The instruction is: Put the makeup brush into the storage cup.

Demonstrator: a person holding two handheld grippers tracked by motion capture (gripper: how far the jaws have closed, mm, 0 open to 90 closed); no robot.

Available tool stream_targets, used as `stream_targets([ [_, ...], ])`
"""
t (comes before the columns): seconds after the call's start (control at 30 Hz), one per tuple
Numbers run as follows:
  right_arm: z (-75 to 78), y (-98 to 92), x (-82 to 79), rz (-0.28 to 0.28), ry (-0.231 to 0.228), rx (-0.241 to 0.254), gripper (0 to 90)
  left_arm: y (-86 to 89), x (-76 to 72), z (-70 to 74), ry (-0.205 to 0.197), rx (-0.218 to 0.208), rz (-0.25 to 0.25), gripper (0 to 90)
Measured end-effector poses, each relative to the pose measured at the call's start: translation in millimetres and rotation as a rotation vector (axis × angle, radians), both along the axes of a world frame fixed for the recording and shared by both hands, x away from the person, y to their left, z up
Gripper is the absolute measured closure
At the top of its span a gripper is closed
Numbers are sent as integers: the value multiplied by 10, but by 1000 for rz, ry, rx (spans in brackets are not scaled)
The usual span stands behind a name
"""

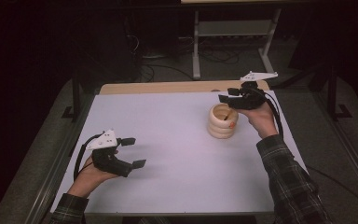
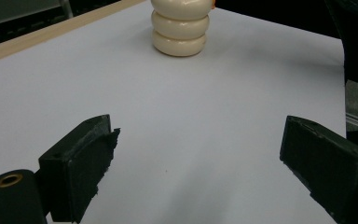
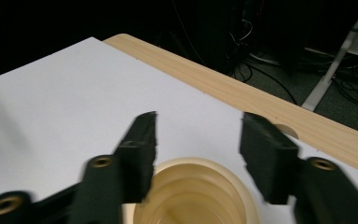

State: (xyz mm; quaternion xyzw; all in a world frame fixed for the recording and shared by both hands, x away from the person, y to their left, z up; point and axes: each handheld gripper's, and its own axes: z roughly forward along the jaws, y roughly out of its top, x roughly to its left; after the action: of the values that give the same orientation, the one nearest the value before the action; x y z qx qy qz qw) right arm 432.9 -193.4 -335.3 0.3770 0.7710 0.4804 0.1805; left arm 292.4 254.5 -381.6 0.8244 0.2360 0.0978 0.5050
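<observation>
the cream ribbed cup (image 1: 223,121) stands upright on the right half of the white table (image 1: 168,149), near the far edge, and from the left gripper view it reads as stacked rounded rings (image 2: 179,28). inside it the high view shows a thin dark stick-like thing leaning against the wall, too small to name, and an orange patch (image 1: 232,124) sits on its outer side. the right gripper (image 1: 228,95) hangs just above the rim (image 3: 198,193), its jaws parted with nothing between them, so the step in hand looks like a drop into the cup just finished. the next move probably calls for lifting clear without knocking the cup. the left gripper (image 1: 133,151) rests well apart over bare table, jaws wide and empty.
</observation>
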Motion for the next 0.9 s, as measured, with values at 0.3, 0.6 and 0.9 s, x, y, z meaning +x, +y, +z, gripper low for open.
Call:
stream_targets([
  [0.3,-17,-1,22,-21,25,19,129,-4,6,-4,4,-1,2,90],
  [0.6,19,-12,-5,-9,5,17,94,-8,9,-3,5,1,0,90],
  [0.9,58,17,-27,1,-3,13,89,-5,7,-4,5,0,2,90],
])
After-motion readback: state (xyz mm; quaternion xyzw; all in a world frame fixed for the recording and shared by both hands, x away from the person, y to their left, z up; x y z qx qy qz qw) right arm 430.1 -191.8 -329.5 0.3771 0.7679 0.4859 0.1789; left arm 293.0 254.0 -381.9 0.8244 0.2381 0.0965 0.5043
